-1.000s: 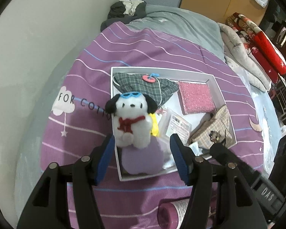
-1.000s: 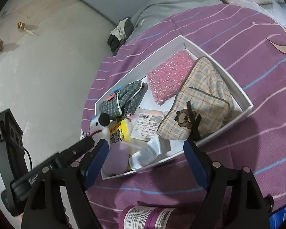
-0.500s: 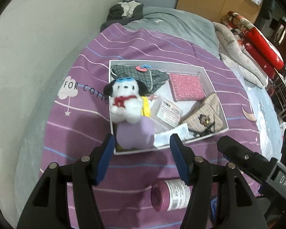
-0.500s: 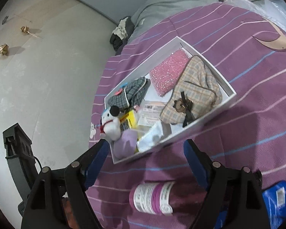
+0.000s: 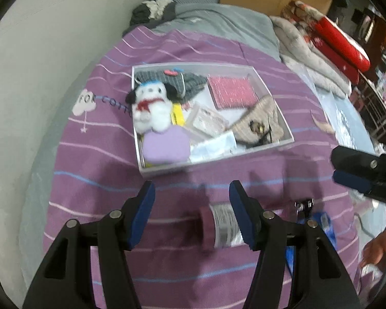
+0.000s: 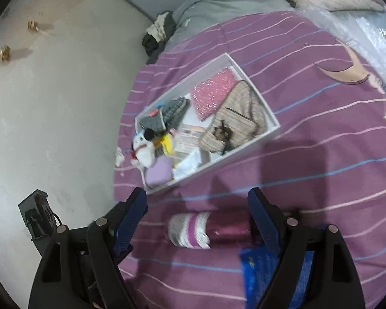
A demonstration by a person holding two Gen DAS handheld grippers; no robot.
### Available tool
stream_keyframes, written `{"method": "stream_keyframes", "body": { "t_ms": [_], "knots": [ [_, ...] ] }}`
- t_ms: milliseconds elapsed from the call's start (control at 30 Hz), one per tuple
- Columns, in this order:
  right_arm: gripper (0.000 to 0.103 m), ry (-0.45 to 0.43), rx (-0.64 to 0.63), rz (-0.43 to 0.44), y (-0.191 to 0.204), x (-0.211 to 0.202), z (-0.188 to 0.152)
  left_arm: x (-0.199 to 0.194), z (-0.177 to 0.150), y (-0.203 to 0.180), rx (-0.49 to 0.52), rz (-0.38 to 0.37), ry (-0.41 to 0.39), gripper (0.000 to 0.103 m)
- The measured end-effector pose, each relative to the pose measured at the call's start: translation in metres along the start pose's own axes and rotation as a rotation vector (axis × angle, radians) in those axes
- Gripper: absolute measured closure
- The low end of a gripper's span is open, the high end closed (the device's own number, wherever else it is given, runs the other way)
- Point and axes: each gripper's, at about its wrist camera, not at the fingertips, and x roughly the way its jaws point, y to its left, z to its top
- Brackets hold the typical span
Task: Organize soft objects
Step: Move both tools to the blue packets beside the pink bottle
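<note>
Compared with a second ago, both views have drawn back from the white box [image 5: 213, 158]: it filled the space just ahead of the fingertips then, and now sits farther up the frame with a band of striped purple bedspread [image 5: 90, 154] between it and the tips. The pink bottle [image 5: 220, 225], barely peeking in at the bottom edge before, now lies in full view on the bedspread.

From the left wrist camera, the left hand-held gripper [image 5: 191, 193] hangs over the bedspread with its blue pads apart and nothing between them. The plush dog [image 5: 150, 106] stands at the left end of the box, atop a lilac cushion [image 5: 166, 145], well apart from the tips. To its right in the box lie a grey plaid pouch [image 5: 187, 82], a pink sponge-like pad [image 5: 231, 91] and a beige checked purse [image 5: 260, 122]. The bottle lies on its side just below the right pad. Farther right, the right hand-held gripper [image 5: 360, 172] juts in from the frame edge.

From the right wrist camera, the right hand-held gripper [image 6: 196, 200] also has its pads spread wide and empty. The box lies above and slightly left of its tips, the plush dog [image 6: 144, 152] at the box's left end. The bottle [image 6: 205, 229] lies between the pads' lines, nearer the camera, and a blue packet [image 6: 257, 265] shows at lower right.
</note>
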Motion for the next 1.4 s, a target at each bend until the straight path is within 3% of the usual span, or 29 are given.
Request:
{"method": "stream_keyframes", "body": {
  "t_ms": [133,333,533,700,867,933,1033,1167,1267,1400],
  "knots": [
    [0.021,0.054,-0.034,-0.043,-0.010,-0.009,-0.008,0.000,-0.013,-0.006,0.020,-0.002,0.043,0.042],
    [0.021,0.148,-0.071,-0.114,-0.033,-0.012,-0.032,-0.006,-0.025,-0.014,0.010,-0.067,0.105,0.042],
    [0.021,0.148,-0.026,-0.153,-0.069,-0.024,-0.044,-0.011,-0.033,-0.028,0.027,-0.075,0.135,0.042],
    [0.021,0.170,0.035,-0.159,-0.098,-0.024,-0.050,-0.003,-0.045,-0.055,0.059,-0.132,0.194,0.042],
    [0.023,0.173,0.081,-0.119,-0.120,-0.026,-0.058,0.012,-0.057,-0.082,0.081,-0.205,0.267,0.055],
    [0.025,0.162,0.088,-0.092,-0.123,-0.031,-0.059,0.017,-0.061,-0.091,0.104,-0.203,0.282,0.062],
    [0.029,0.135,0.081,-0.048,-0.123,-0.039,-0.059,0.024,-0.065,-0.102,0.128,-0.202,0.298,0.064],
    [0.030,0.139,0.051,-0.031,-0.121,-0.036,-0.059,0.034,-0.068,-0.109,0.167,-0.133,0.301,0.064],
    [0.038,0.169,0.049,-0.027,-0.126,-0.024,-0.063,0.043,-0.073,-0.111,0.202,-0.078,0.308,0.064],
    [0.052,0.214,0.079,0.010,-0.134,-0.009,-0.070,0.045,-0.074,-0.111,0.216,-0.073,0.309,0.064]
  ]
}}
